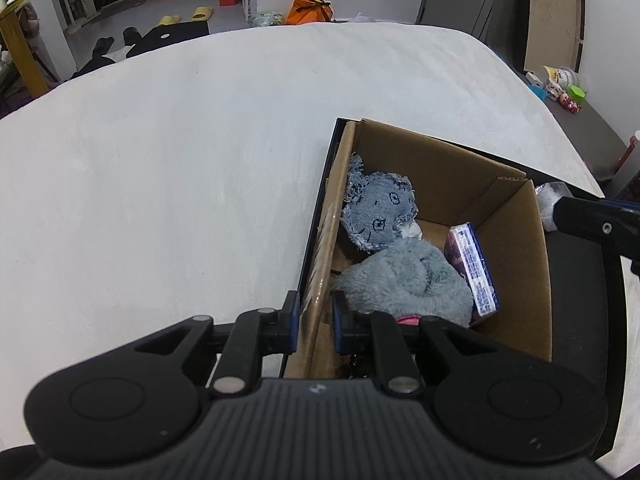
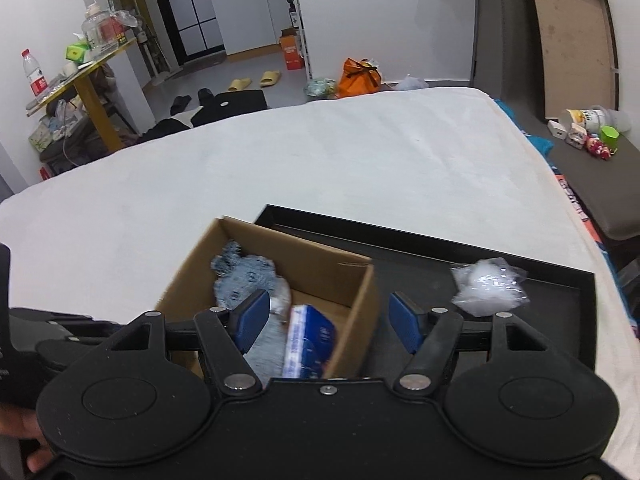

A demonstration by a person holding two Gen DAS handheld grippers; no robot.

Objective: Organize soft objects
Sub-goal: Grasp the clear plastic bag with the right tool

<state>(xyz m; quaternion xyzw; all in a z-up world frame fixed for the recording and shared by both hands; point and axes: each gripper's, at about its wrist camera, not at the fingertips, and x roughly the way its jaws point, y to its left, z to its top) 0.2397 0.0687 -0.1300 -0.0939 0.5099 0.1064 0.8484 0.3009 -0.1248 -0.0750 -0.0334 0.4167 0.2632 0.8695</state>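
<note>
A brown cardboard box [image 1: 424, 160] stands in a black tray [image 2: 440, 248] on a white bed. Inside lie a frayed denim soft toy [image 1: 378, 208], a fluffy grey-blue plush [image 1: 408, 280], a blue-and-white tissue pack [image 1: 474, 268] and a bit of something pink at the near end. My left gripper [image 1: 316, 320] is shut on the box's left wall, one pad on each side. My right gripper [image 2: 330, 320] hangs open over the box's right wall [image 2: 360, 312], holding nothing. A clear bag of white stuffing [image 2: 486, 288] lies in the tray right of the box.
The white bed cover [image 1: 180, 160] stretches far to the left and behind the box. Beyond the bed are slippers, an orange bag [image 2: 358, 74] and a yellow table [image 2: 92, 92]. A dark bench with small toys [image 2: 592, 140] runs along the right.
</note>
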